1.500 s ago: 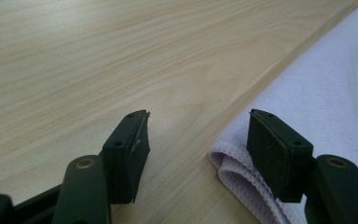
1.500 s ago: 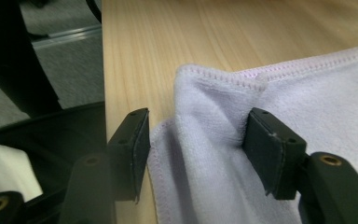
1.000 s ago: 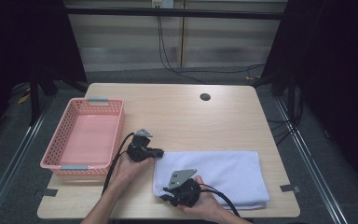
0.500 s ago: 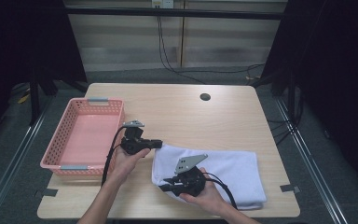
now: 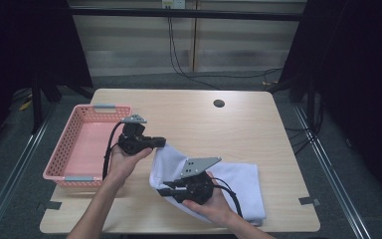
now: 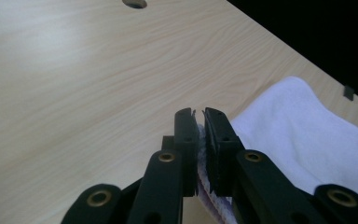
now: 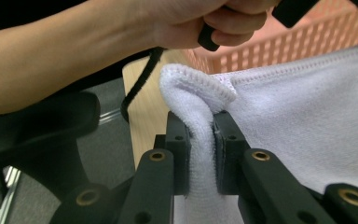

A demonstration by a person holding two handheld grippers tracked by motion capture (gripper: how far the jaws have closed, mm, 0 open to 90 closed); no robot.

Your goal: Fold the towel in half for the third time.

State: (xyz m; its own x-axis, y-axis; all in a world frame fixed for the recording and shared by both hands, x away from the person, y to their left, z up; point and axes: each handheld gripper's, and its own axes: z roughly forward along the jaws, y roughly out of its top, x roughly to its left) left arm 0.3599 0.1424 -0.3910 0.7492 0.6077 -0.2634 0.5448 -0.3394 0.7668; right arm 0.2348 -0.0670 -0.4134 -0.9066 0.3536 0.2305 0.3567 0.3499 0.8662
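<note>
Work in hand: we are folding the white towel (image 5: 229, 184) on the table (image 5: 238, 124).
Towel position: near right of the table; its left end is raised, the right part lies flat.
Left gripper (image 5: 160, 143): jaws nearly closed, pinching the far left corner of the towel.
Right gripper (image 5: 165, 189): jaws clamped on the near left corner.
Done: we judge both corners gripped and lifted.
Left: carrying them over and laying the fold.
Pink basket (image 5: 59, 167): far left, apart from the towel.

No readable text or labels.
</note>
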